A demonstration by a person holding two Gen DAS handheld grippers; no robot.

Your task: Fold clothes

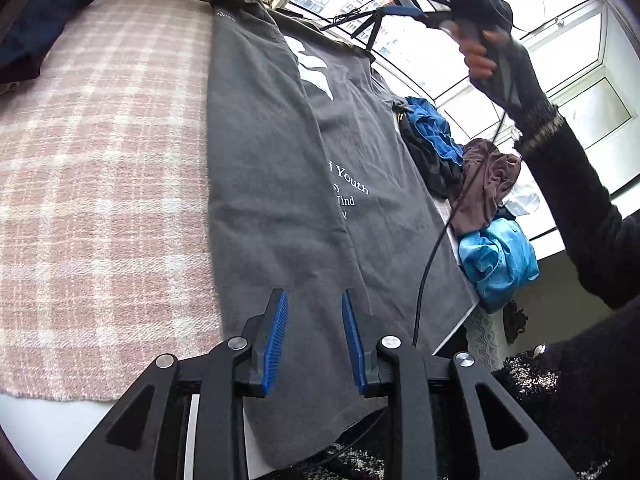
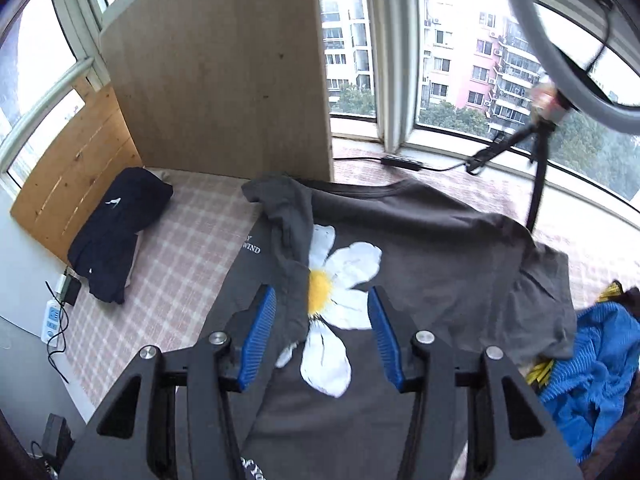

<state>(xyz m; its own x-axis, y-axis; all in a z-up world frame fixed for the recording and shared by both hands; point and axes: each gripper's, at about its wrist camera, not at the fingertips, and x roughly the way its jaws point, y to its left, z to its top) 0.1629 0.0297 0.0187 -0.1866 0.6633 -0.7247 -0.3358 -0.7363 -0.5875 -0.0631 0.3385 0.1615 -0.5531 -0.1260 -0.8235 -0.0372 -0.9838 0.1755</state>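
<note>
Step in hand: the lengthwise fold of the grey T-shirt (image 2: 420,240). The shirt lies flat on the checked blanket (image 1: 100,160), printed side up, with its left side and sleeve already turned in over the flower print (image 2: 340,292). Its right sleeve lies out flat toward the pile of unfolded clothes (image 1: 480,200) at the right edge of the bed. A dark folded garment (image 2: 116,236) rests at the far left, by the headboard.

Right gripper (image 2: 322,320): raised above the chest of the shirt, jaws part open, nothing between the pads, no cloth touched. The left wrist view shows it held high in the person's gloved hand (image 1: 480,40), well clear of the bed.

Left gripper (image 1: 314,336): over the near hem of the shirt, jaws narrowly apart. No cloth is visibly pinched between the blue pads; it reads as empty and hovering.

Judgement: one side fold is done and the grip on it released. The next move calls for the right gripper to go to the right sleeve or shoulder, and the left to the hem on that side, to turn the right side in to match. A cable (image 1: 432,260) trails across the shirt's right side and may snag.
</note>
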